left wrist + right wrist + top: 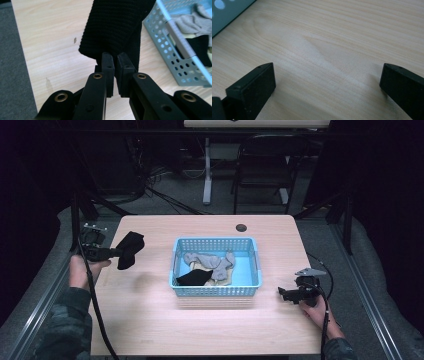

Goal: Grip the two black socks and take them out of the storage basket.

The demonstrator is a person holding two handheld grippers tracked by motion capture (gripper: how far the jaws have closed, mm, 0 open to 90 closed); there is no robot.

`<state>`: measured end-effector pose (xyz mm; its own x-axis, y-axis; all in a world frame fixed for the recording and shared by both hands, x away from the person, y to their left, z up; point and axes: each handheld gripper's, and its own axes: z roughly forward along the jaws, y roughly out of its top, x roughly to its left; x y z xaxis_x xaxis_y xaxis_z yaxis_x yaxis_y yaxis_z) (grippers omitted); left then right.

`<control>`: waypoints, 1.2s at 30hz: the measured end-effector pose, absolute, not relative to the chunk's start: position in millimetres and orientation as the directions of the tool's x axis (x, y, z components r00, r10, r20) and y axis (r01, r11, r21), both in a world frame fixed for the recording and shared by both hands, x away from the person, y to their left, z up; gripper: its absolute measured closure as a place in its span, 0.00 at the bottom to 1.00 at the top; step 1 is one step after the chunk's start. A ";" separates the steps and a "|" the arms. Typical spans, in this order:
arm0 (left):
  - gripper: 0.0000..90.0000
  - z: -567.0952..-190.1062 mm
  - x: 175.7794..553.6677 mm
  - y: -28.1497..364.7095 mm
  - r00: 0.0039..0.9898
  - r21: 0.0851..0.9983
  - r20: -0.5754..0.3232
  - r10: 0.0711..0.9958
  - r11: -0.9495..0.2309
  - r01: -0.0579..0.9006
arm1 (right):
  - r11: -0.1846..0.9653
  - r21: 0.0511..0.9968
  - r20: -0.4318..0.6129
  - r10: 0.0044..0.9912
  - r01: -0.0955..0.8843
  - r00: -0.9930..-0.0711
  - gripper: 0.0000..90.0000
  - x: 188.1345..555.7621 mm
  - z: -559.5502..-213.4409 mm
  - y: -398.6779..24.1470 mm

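Nowhere on the things at hand is there writing or a brand mark that can be read.

At the middle of the table (150, 330) stands a light blue basket (216, 290) with perforated walls. Inside it lie several socks in a loose heap: a grey sock (210, 260) draped across the back, a black sock (194, 278) at the front left corner, and a pale tan piece (222, 279) beneath them, partly covered. In the left gripper view the basket's corner shows at the right, with the grey sock, a black one and a bit of yellowish cloth inside.

The left gripper (119, 252) is held over the table's left part, well clear of the basket, with its jaws clamped on one end of another black sock (131, 249). That sock hangs in the air from the jaws, above the wood and outside the basket. In the left gripper view its ribbed knit (112, 27) fills the upper middle, and the two pads are pressed close together with the cloth pinched between them.

The right gripper (286, 293) rests low at the table's right side, just beside the basket's front right corner. Its jaws stand wide apart with bare wood between them; a sliver of the basket's wall (227, 15) shows at the upper left of the right gripper view.
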<state>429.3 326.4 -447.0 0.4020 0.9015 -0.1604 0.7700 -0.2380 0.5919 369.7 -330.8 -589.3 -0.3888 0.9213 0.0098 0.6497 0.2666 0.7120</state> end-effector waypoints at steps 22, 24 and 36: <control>0.95 -519.1 439.6 327.9 0.309 0.493 -0.160 0.938 -0.195 0.848 | 0.269 0.711 0.006 0.922 0.650 -0.388 0.00 369.8 -589.2 -330.9; 0.95 -524.4 441.0 327.5 0.307 0.483 -0.160 0.938 -0.196 0.853 | 0.265 0.713 0.010 0.922 0.649 -0.388 0.00 369.8 -589.4 -330.7; 0.93 -548.1 448.1 327.2 0.284 0.454 -0.198 0.938 -0.169 0.875 | 0.266 0.713 0.010 0.922 0.649 -0.388 0.00 369.8 -589.4 -330.7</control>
